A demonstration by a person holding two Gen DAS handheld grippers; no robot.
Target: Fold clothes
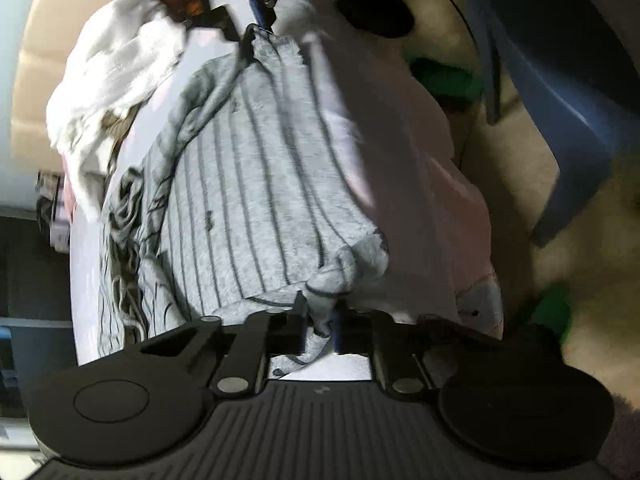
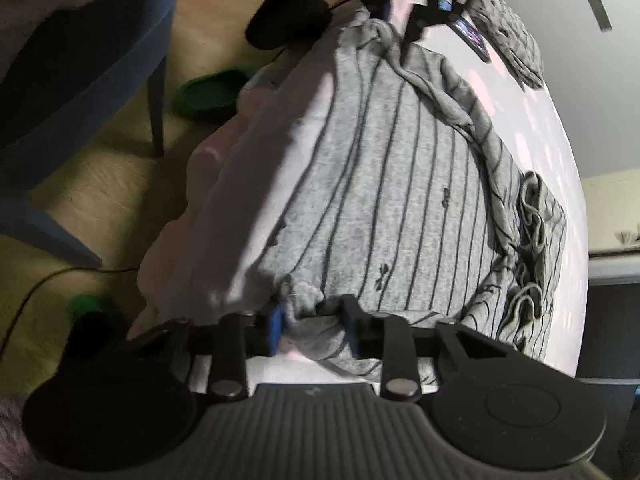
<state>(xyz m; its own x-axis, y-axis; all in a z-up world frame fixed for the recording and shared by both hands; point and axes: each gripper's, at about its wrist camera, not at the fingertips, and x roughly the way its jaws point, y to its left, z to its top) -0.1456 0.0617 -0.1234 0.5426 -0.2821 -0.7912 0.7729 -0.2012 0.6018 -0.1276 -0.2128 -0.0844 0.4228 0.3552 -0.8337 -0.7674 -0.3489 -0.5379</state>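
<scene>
A grey garment with thin dark stripes (image 1: 260,180) lies spread on a pale pinkish sheet (image 1: 400,160), one side rumpled into folds. My left gripper (image 1: 320,316) is shut on a bunched corner of it at the near edge. Across the cloth, my right gripper (image 1: 256,28) pinches the opposite corner. In the right wrist view the same striped garment (image 2: 400,184) runs away from my right gripper (image 2: 312,316), whose fingers clamp a thick wad of fabric. The left gripper (image 2: 396,24) holds the far corner there.
A crumpled white cloth (image 1: 112,80) lies beside the garment, and another grey piece (image 2: 508,44) sits further along the sheet (image 2: 248,184). A blue chair (image 1: 560,100), green slippers (image 2: 212,92), a floor cable (image 2: 40,284) and a person's black-socked foot (image 2: 288,12) are off the sheet's edge.
</scene>
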